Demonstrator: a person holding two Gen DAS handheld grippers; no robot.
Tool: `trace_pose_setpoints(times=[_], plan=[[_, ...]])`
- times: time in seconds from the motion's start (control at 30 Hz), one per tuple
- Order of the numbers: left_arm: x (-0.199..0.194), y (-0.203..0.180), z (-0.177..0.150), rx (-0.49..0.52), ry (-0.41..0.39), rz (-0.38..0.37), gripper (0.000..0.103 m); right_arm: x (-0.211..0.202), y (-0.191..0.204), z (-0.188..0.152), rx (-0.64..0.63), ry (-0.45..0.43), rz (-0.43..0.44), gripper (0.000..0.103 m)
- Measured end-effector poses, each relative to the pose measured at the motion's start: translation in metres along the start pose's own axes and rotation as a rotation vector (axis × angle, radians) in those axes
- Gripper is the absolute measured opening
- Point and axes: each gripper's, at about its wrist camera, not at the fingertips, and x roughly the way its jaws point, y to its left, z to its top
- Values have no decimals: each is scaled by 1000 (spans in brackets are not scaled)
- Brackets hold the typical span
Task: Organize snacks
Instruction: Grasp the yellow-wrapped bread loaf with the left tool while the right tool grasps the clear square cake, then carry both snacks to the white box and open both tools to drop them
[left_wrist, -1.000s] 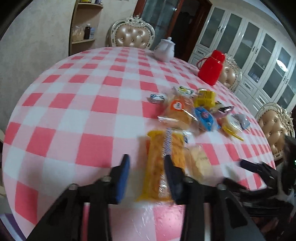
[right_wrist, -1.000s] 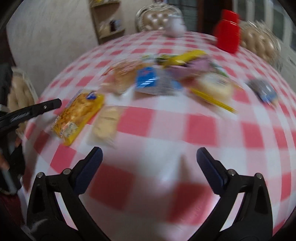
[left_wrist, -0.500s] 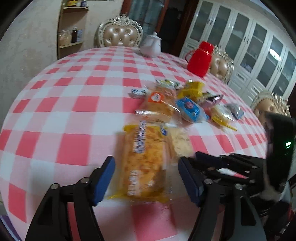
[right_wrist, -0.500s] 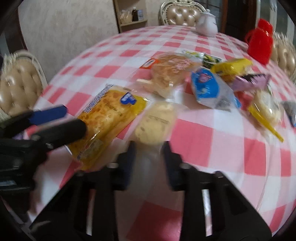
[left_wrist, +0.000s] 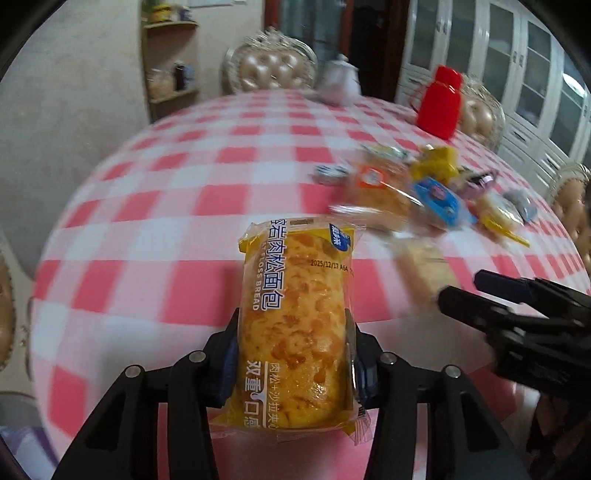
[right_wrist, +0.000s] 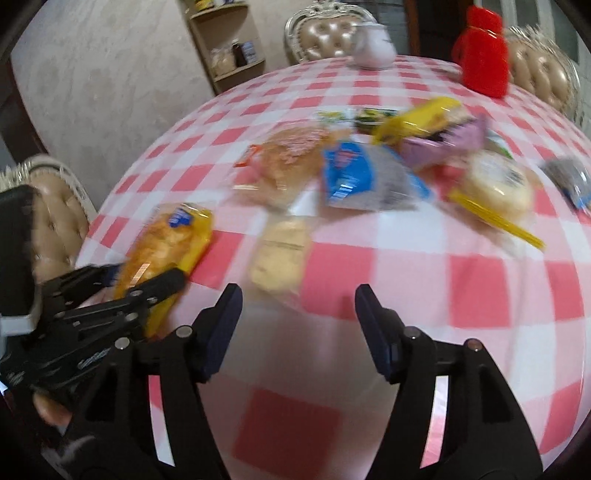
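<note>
My left gripper (left_wrist: 291, 354) is shut on a yellow pack of floss bread (left_wrist: 295, 325), with one finger against each long side; it also shows in the right wrist view (right_wrist: 166, 247). My right gripper (right_wrist: 297, 317) is open and empty, just short of a pale clear-wrapped bun (right_wrist: 280, 254) on the table. That bun also shows in the left wrist view (left_wrist: 424, 266). A pile of snacks lies further back: an orange-label bread bag (right_wrist: 288, 162), a blue packet (right_wrist: 354, 173), a yellow packet (right_wrist: 421, 118) and a purple packet (right_wrist: 443, 144).
The round table has a pink and white checked cloth (left_wrist: 184, 206). A red jug (left_wrist: 441, 103) and a white teapot (left_wrist: 338, 83) stand at the far side. Padded chairs (left_wrist: 269, 70) ring the table. A shelf (left_wrist: 170, 62) stands against the wall.
My left gripper has closed on the floss bread pack. My right gripper has opened wide and now faces the pale bun.
</note>
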Motion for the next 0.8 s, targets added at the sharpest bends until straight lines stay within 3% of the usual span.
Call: trace_pose_setpoints(times=[0.07, 0.17, 0.2, 0.23, 0.33, 0.5, 0.6, 0.8], plan=[[-16, 18, -5, -27, -21, 22, 49, 14, 11, 5, -18, 29, -28, 67], [-32, 35, -11, -53, -37, 40, 49, 29, 30, 7, -92, 47, -150, 65], [-37, 40, -14, -66, -40, 37, 49, 28, 34, 7, -109, 31, -156, 56], [-43, 45, -19, -83, -44, 36, 49, 26, 34, 6, -114, 26, -147, 40], [-49, 51, -27, -107, -48, 24, 49, 14, 34, -4, -149, -15, -172, 40], [-53, 42, -36, -124, -44, -5, 49, -20, 28, -17, -87, -91, 0, 40], [-58, 32, -42, -115, -42, -14, 49, -36, 40, -26, -112, -134, 25, 40], [-80, 26, -55, -86, -50, 1, 49, -37, 63, -35, -149, -132, 87, 40]])
